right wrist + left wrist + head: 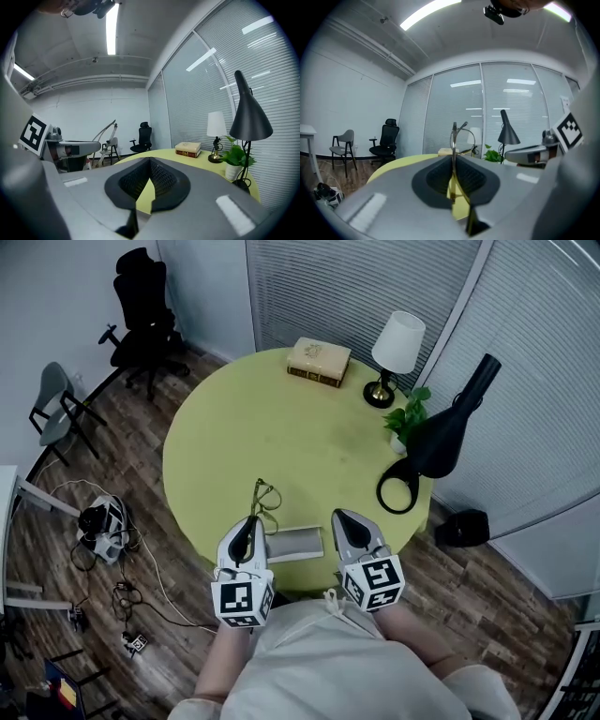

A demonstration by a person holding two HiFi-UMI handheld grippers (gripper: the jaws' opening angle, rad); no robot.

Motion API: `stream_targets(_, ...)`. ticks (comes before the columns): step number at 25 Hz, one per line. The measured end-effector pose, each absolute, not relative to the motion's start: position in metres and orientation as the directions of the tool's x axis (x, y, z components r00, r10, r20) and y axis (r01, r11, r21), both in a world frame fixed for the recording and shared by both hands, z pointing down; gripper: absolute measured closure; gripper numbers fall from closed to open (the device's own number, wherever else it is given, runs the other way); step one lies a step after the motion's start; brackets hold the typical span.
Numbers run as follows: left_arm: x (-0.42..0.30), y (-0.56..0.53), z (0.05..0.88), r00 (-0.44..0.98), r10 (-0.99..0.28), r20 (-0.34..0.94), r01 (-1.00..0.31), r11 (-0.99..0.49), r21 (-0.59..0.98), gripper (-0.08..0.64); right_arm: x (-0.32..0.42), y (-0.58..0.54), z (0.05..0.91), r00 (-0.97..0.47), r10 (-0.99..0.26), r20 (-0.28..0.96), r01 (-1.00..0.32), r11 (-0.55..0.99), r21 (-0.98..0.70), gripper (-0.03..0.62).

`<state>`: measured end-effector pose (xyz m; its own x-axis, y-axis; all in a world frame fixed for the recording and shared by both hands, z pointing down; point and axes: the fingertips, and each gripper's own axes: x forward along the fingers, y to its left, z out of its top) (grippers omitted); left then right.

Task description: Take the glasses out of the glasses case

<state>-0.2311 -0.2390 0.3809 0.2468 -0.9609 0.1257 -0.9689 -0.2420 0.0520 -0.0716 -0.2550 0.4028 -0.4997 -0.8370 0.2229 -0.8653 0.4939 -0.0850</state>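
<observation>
The thin wire-framed glasses (265, 497) hang just above the round yellow-green table (244, 427), near its front edge. My left gripper (251, 523) is shut on them. In the left gripper view one temple arm of the glasses (453, 140) stands pinched between the pads. The grey glasses case (296, 543) lies flat on the table between the two grippers. My right gripper (349, 521) hovers beside the case, shut, with nothing between its pads (161, 180). The right gripper view shows the left gripper (70, 149) with the glasses (105, 133) sticking up from it.
At the table's far side lie a book (319, 361), a white-shaded lamp (394, 351) and a small potted plant (409, 418). A black desk lamp (441, 442) stands at the right edge. On the floor are chairs (145, 315), cables (103, 521) and a black bag (463, 527).
</observation>
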Motion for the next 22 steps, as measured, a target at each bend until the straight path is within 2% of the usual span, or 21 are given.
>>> stream_targets(22,-0.228,-0.232,0.372,0.231,-0.966,0.120,-0.973,-0.230,0.019,0.541,-0.085,-0.244,0.402,-0.522,-0.816,0.248,-0.849,0.526,-0.055,0.594)
